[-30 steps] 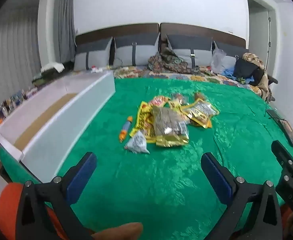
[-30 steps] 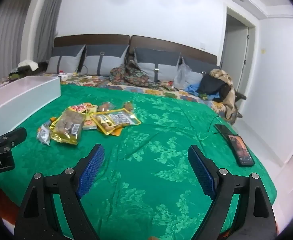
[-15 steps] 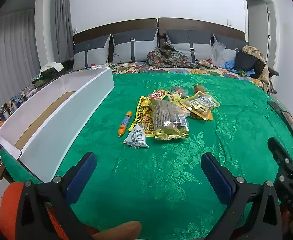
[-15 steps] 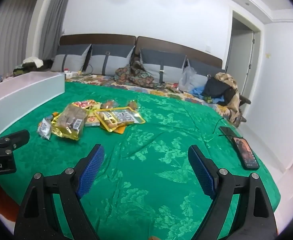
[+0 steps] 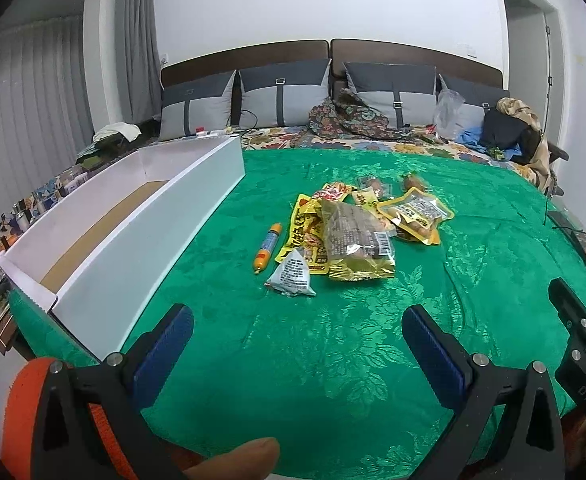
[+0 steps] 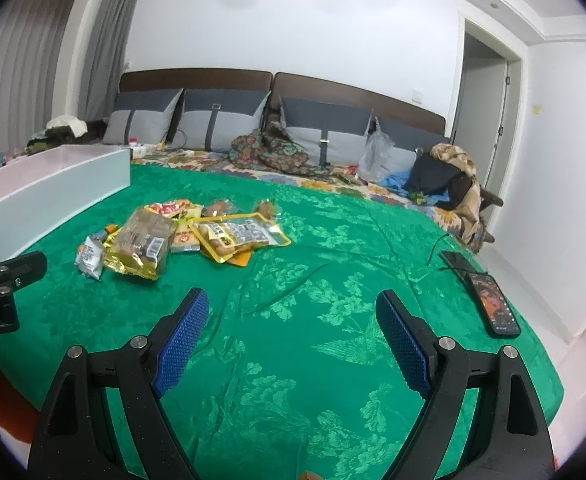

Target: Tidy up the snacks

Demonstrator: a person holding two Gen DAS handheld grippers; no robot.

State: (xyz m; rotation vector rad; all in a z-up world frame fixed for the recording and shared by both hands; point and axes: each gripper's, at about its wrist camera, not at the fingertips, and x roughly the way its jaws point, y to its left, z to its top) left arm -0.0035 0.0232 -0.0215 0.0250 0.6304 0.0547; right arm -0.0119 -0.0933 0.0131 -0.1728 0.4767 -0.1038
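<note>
A heap of snack packets (image 5: 357, 232) lies on the green bedspread (image 5: 333, 360): a gold bag (image 5: 357, 240), a yellow packet (image 5: 305, 232), a clear-fronted yellow pouch (image 5: 415, 210), a small grey triangular packet (image 5: 291, 274) and an orange sausage stick (image 5: 267, 246). The same snack packets (image 6: 181, 232) show at left in the right wrist view. A long white box (image 5: 133, 220), open at the top, stands left of them. My left gripper (image 5: 297, 320) is open, well short of the heap. My right gripper (image 6: 289, 312) is open over bare bedspread, right of the heap.
Grey pillows (image 5: 285, 96) and a brown headboard line the far side, with a floral quilt (image 5: 349, 116), a plastic bag and dark clothes (image 5: 509, 132). Two phones (image 6: 493, 304) with a cable lie at the bed's right edge. A doorway (image 6: 481, 120) is at the right. A thumb (image 5: 233, 460) shows below.
Both views have tilted slightly, so the snack heap sits a little lower in each picture. Neither gripper has changed its opening and nothing on the bed has moved.
</note>
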